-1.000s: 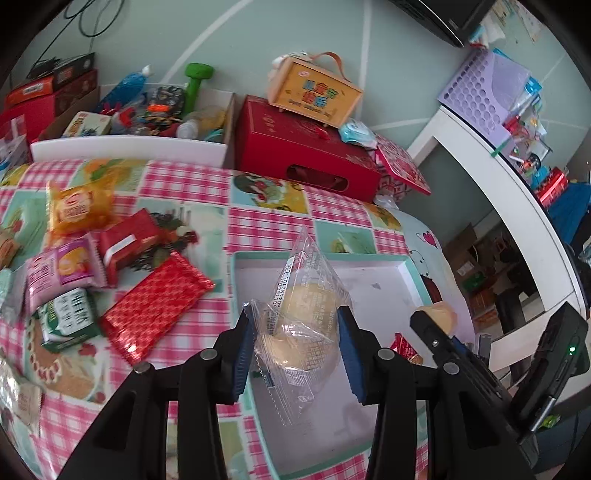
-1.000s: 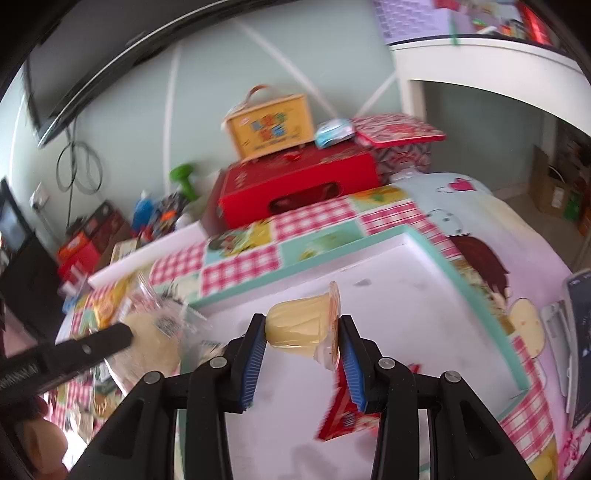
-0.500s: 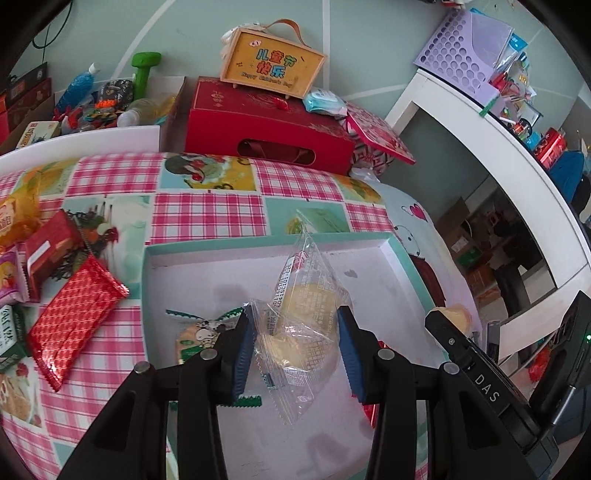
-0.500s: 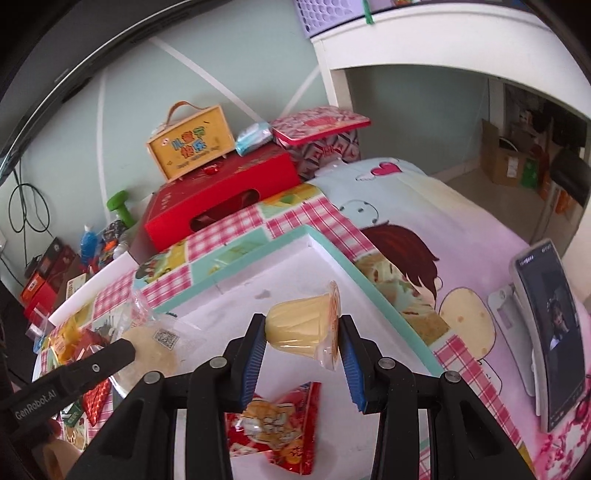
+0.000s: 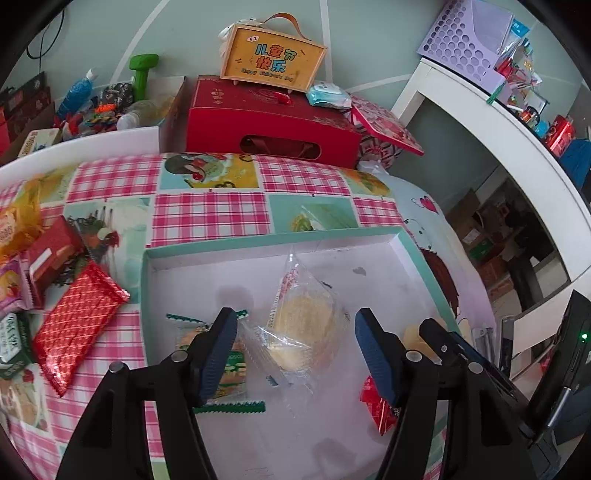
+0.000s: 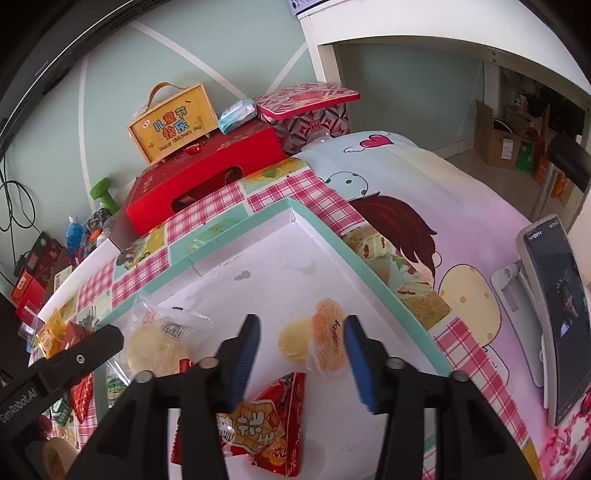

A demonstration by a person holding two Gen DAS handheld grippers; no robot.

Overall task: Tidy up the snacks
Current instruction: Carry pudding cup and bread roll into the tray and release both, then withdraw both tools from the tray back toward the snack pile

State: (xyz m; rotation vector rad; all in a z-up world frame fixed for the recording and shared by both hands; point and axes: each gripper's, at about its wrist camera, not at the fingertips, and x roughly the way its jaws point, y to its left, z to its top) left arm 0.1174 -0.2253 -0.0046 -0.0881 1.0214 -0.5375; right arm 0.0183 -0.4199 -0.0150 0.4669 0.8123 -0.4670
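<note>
Pale green wall (image 5: 177, 33) behind, white desk (image 5: 491, 122) beside the checked tablecloth (image 5: 207, 214).

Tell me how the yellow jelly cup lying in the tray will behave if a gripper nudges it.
The yellow plastic jelly cup lies on its side, so it would probably roll in a curve. It looks smooth, likely slippery. The white tray floor seems slick, so it may slide.

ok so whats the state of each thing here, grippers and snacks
left gripper: jaws open, cake released
right gripper: jaws open, cup released
clear-wrapped cake: lying in tray
jelly cup: on its side in tray
red snack packet: flat in tray
tray: holding snacks
</note>
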